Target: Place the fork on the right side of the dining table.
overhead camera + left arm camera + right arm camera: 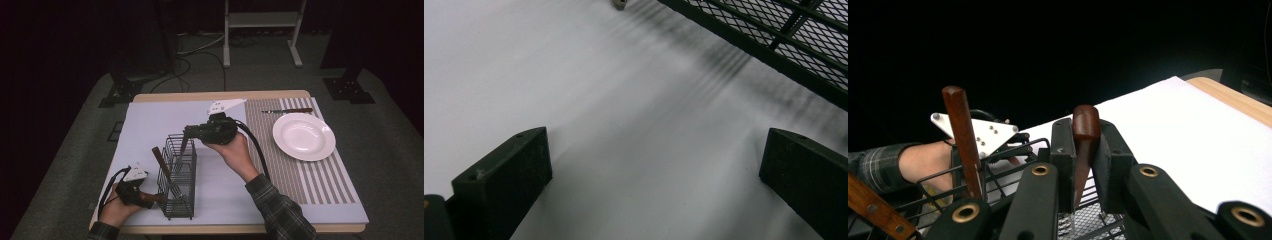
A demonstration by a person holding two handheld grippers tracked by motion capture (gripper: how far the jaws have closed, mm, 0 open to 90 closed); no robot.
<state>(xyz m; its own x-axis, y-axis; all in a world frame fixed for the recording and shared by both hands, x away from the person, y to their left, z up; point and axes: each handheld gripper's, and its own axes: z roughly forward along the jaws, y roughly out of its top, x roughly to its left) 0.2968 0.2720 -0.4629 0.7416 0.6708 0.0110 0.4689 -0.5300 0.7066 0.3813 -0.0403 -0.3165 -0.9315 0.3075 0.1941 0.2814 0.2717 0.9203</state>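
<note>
Far left, the left gripper point(150, 199) rests by the black wire-mesh caddy point(178, 192), jaws wide and empty over smooth white cloth point(624, 125). Centre, the right gripper point(1083, 165) pinches a rounded wooden handle point(1085, 127) standing in the caddy; its lower end is hidden. Right, a glossy round plate point(304, 136).

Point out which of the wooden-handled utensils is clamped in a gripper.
The utensil upright between the right gripper jaws, over the wire basket. The taller handle beside it stands free in the basket; the knife lies behind the plate.
</note>
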